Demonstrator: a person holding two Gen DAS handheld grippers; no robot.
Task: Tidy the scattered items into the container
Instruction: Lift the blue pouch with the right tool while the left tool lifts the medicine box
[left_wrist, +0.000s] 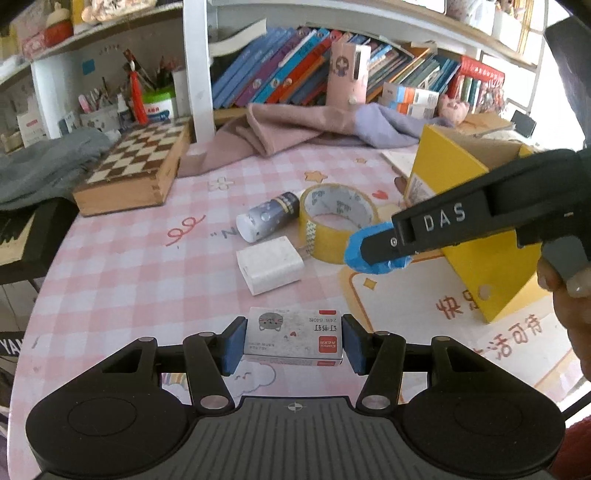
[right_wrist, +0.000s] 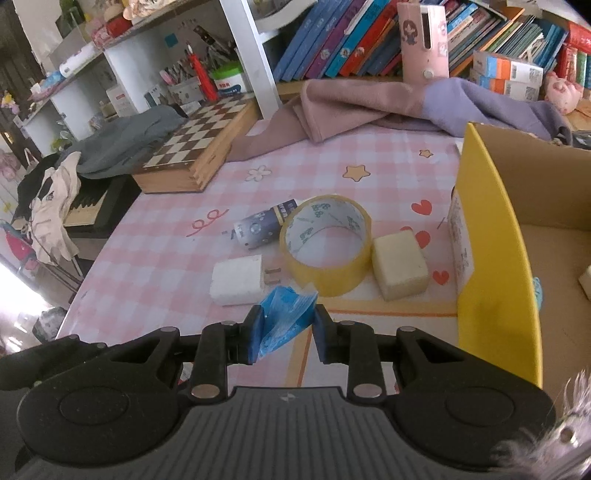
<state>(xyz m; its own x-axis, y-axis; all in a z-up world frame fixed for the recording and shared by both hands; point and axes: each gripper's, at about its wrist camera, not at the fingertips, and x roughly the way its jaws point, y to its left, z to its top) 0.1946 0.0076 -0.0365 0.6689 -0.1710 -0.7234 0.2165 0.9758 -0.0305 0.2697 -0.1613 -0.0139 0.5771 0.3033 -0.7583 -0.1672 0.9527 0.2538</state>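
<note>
My left gripper (left_wrist: 294, 342) is shut on a small grey staple box (left_wrist: 291, 338) with a cat drawing, held just above the pink checked tablecloth. My right gripper (right_wrist: 284, 334) is shut on a crumpled blue plastic packet (right_wrist: 282, 317); the left wrist view shows it as a black arm with the blue packet (left_wrist: 373, 254) at its tip. On the cloth lie a yellow tape roll (right_wrist: 325, 245), a white charger (right_wrist: 236, 282), a dark spotted tube (right_wrist: 258, 229) and a cream block (right_wrist: 400, 266). The yellow cardboard box (right_wrist: 495, 258) stands open at the right.
A wooden chess box (right_wrist: 195, 147) sits at the back left beside grey cloth (right_wrist: 122, 144). Pink and purple cloths (right_wrist: 354, 107) lie before a shelf of books (right_wrist: 351, 40). A pink holder (right_wrist: 424, 40) stands there. A person's hand (left_wrist: 565, 295) grips the right tool.
</note>
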